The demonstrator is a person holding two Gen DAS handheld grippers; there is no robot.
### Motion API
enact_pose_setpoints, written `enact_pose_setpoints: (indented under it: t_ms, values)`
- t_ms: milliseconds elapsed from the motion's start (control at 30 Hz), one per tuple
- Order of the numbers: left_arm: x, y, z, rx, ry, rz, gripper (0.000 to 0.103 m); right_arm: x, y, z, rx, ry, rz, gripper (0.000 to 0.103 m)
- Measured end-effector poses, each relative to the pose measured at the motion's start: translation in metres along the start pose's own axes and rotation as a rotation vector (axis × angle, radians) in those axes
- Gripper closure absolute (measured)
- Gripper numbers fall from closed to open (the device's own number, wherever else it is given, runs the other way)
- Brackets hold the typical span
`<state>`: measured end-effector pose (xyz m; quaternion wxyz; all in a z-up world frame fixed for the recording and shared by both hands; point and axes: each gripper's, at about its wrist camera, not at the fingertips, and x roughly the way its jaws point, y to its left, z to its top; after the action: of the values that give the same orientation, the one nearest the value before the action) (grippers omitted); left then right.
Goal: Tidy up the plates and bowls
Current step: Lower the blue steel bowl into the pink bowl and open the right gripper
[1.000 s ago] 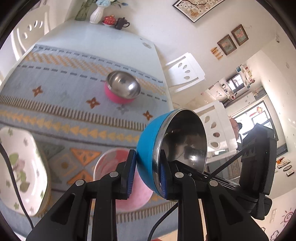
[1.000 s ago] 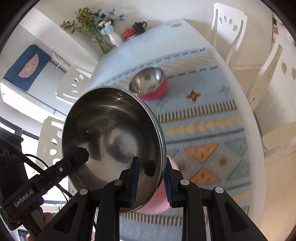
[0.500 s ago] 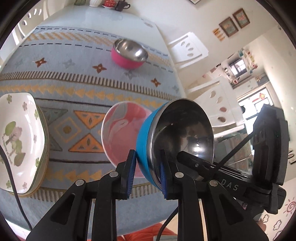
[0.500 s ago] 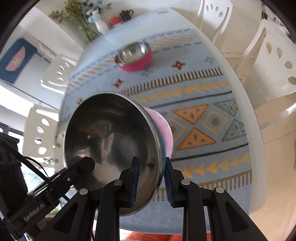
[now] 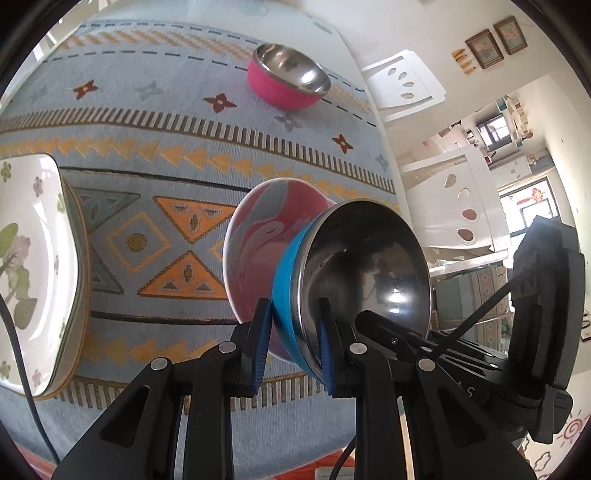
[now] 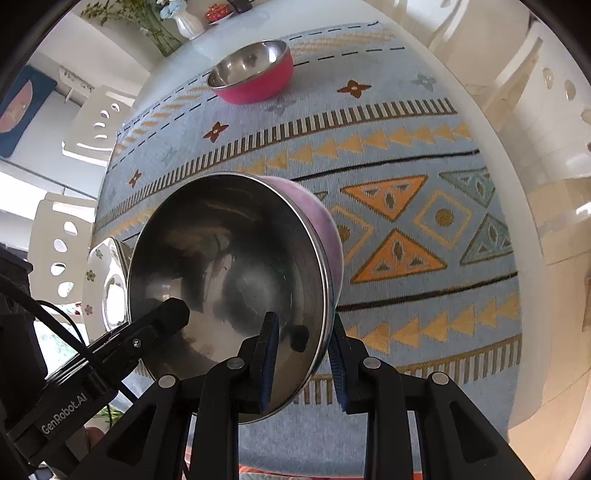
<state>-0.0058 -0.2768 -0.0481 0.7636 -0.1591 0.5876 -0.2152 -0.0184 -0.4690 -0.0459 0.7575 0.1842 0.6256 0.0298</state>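
Observation:
Both grippers grip one blue steel-lined bowl [image 5: 365, 269] by opposite rims, holding it tilted. My left gripper [image 5: 291, 343] is shut on its near rim; my right gripper [image 6: 303, 354] is shut on the other rim, where the bowl's steel inside [image 6: 229, 266] fills the view. The blue bowl sits partly inside a pink marbled bowl [image 5: 266, 236] on the mat, seen behind it in the right wrist view [image 6: 325, 225]. A pink steel-lined bowl [image 5: 288, 81] stands farther back [image 6: 255, 77]. A flowered square plate [image 5: 33, 258] lies at the left.
A patterned blue mat [image 5: 177, 147] covers the white table [image 6: 491, 122]. White chairs [image 5: 402, 85] stand around it. A vase of flowers [image 6: 184, 22] and a small teapot set stand at the far end.
Both grippers have carried the blue bowl down and toward the pink marbled bowl; it now rests partly inside it. The views have dropped closer to the table.

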Motion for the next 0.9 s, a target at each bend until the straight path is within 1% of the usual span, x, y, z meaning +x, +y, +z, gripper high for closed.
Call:
enact_pose_setpoints:
  t_ms: [133,233,333,500,533,600,633,733,900]
  values:
    - [0.000,0.001,0.003,-0.001,0.006,0.012,0.083,0.001,0.000,0.004,-0.002,0.026,-0.009,0.076]
    - [-0.003,0.005,0.007,-0.013,0.006,-0.012,0.080,0.002,-0.001,0.007,-0.003,0.046,-0.010,0.076]
    - [-0.005,0.010,0.008,-0.014,0.006,0.002,0.080,0.002,0.000,0.010,-0.016,0.058,-0.008,0.076]
    - [-0.007,0.016,0.008,-0.035,0.000,-0.006,0.080,0.004,0.003,0.015,-0.041,0.088,-0.013,0.074]
    - [-0.008,0.017,0.007,-0.035,-0.001,-0.009,0.080,0.005,0.004,0.016,-0.053,0.109,-0.012,0.074]
    - [-0.009,0.017,0.006,-0.033,-0.001,-0.011,0.080,0.004,0.003,0.017,-0.064,0.141,0.000,0.074]
    - [-0.010,0.017,0.006,-0.032,-0.001,-0.017,0.080,0.002,0.000,0.019,-0.067,0.157,0.020,0.074]
    - [-0.007,0.019,0.006,-0.037,0.003,-0.025,0.080,-0.006,-0.005,0.021,-0.061,0.171,0.066,0.074]
    - [-0.003,0.017,0.006,-0.034,0.011,-0.019,0.080,-0.014,-0.004,0.025,-0.089,0.180,0.052,0.074]
